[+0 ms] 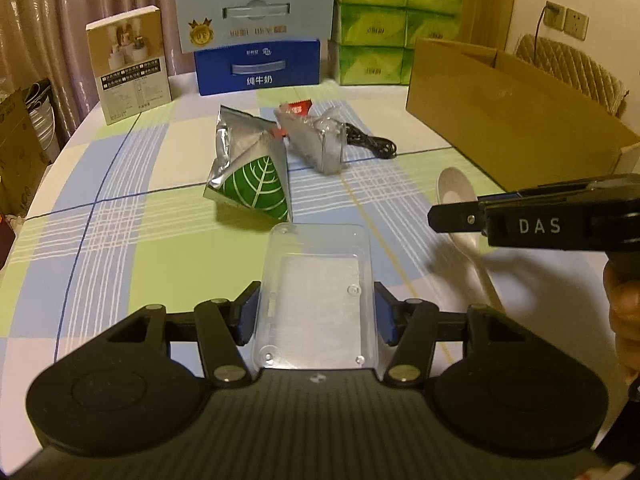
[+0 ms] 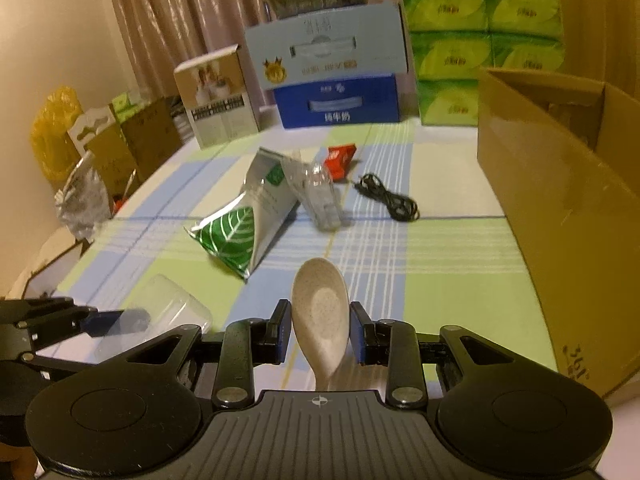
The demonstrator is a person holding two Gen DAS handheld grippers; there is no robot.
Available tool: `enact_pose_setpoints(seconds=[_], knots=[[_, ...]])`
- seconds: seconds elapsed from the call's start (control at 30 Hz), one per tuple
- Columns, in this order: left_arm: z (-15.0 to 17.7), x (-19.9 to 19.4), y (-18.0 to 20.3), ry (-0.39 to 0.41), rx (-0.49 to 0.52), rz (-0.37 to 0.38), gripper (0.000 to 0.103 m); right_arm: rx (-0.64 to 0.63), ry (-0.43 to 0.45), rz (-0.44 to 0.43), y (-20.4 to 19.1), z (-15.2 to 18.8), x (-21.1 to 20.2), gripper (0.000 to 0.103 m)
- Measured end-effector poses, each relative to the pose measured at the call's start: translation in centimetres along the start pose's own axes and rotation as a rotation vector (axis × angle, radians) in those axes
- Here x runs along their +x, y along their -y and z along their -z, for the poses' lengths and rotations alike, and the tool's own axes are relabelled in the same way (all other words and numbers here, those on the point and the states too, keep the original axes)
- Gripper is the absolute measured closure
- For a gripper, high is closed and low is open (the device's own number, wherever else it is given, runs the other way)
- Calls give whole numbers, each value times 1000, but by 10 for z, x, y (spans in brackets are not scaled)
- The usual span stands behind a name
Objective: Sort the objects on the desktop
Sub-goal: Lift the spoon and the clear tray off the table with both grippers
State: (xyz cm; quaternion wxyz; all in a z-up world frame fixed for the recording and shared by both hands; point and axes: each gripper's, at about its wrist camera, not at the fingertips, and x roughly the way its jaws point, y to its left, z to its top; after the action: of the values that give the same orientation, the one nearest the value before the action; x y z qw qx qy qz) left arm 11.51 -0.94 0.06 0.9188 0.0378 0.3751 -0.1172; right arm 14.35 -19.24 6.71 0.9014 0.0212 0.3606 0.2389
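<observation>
L gripper: jaws clenched on a clear plastic tray, pads pressing both its long sides; tray sticks out fwd over the table near its front edge. In the R wrist view the same tray sits at lower left w/ the L gripper on it.

R gripper: jaws clenched on a pale speckled spoon, bowl pointing fwd and up, handle running back toward the camera. From the L wrist view the R gripper comes in from the right edge w/ the spoon in it, bowl clear of the table.

Mid-table: silver pouch w/ green leaf print, a clear bottle lying beside it, touching or nearly so; red packet just behind; black cable coiled to the right of the bottle.

Right edge of table: open cardboard box. Far edge: blue milk carton w/ a lighter box on top, green tissue packs stacked beside, small product box at far left corner.
</observation>
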Motion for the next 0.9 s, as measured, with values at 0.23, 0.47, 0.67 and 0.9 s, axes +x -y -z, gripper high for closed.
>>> enact_pose_setpoints(seconds=[0.23, 0.47, 0.67, 0.9], knots=[[5, -7, -2, -3, -12, 1, 51, 21, 7, 4, 3, 5, -9, 76], [8, -1, -1, -26, -11, 1, 51, -50, -57, 54, -3, 20, 18, 76], [8, 4, -3, -35, -15, -8, 51, -103, -38, 90, -8, 37, 31, 74], [7, 2, -7, -31, -27, -5, 51, -198, -12, 154, -20, 47, 34, 50]])
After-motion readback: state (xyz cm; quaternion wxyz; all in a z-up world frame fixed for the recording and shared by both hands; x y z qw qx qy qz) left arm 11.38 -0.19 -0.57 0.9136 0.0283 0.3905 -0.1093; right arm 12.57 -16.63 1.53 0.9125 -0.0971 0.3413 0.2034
